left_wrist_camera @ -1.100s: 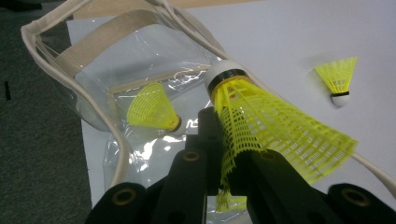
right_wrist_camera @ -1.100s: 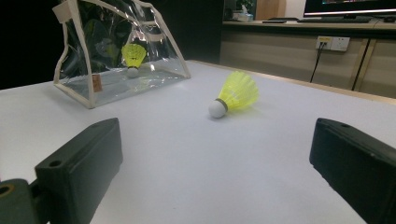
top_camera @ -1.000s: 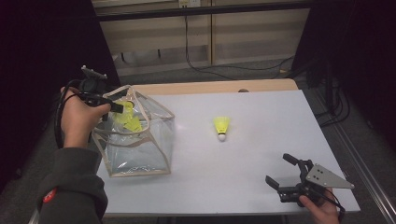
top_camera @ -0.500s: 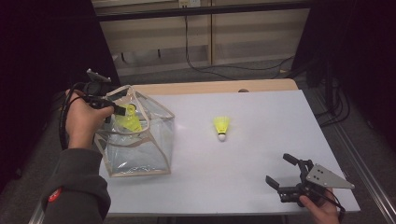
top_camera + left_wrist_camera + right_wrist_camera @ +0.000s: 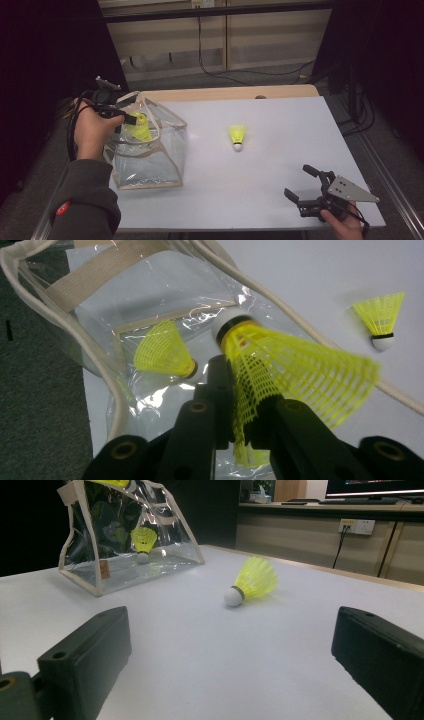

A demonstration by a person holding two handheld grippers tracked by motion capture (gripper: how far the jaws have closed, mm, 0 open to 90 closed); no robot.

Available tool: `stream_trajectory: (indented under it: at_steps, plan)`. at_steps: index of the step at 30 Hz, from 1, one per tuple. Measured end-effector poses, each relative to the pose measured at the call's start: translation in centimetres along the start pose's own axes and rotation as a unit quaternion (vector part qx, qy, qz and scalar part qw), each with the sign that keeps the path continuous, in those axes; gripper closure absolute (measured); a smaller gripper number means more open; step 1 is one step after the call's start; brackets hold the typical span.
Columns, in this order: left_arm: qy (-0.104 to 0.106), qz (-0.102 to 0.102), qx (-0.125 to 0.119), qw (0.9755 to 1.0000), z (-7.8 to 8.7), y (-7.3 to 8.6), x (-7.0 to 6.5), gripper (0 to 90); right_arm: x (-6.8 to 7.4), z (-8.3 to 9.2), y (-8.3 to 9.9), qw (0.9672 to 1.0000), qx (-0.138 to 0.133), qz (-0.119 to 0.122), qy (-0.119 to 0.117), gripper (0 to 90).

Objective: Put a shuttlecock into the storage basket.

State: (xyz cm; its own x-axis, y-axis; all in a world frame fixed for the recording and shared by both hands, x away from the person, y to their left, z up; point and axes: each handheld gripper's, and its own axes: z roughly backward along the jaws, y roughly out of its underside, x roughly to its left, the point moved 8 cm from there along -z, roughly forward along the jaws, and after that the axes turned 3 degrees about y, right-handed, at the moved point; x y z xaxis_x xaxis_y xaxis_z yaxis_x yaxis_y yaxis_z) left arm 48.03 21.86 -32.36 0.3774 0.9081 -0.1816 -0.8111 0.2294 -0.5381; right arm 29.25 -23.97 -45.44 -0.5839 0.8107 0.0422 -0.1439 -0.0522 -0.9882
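Clear see-through bag (image 5: pixel 150 160), beige fabric trim on edges and handles. Neon yellow mesh-skirted shuttlecock (image 5: pixel 295 370) between black jaws of left gripper (image 5: pixel 245 410), white cork tip with black band. Second shuttlecock (image 5: pixel 165 351) inside bag, same yellow net pattern, dark band, white tip. Third shuttlecock (image 5: pixel 237 136) on white tabletop (image 5: pixel 280 170), yellow skirt, black band, white cork. Light wood strip along far table edge (image 5: pixel 225 93). Right gripper (image 5: pixel 306 186) matte black, grey three-cornered plate. Dark grey sleeve (image 5: pixel 85 200) with small red patch.
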Motion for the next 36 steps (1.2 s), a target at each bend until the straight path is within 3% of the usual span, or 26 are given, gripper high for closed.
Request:
stream_trajectory:
  at_steps: [8,24,36]
  plan:
    - [0.002,-0.004,-0.002,1.0000,0.2,-0.3,-0.5,77.4,0.0,0.0,0.0,1.0000,0.000,0.001,-0.001,2.7]
    - [0.030,-0.018,-0.009,0.9993,1.9,-1.6,-2.8,67.7,0.0,0.0,0.0,1.0000,0.001,-0.001,-0.001,2.7]
    - [0.087,-0.024,-0.004,0.9959,2.7,-2.2,-5.7,56.8,0.1,0.0,0.0,1.0000,0.001,-0.002,-0.001,2.6]
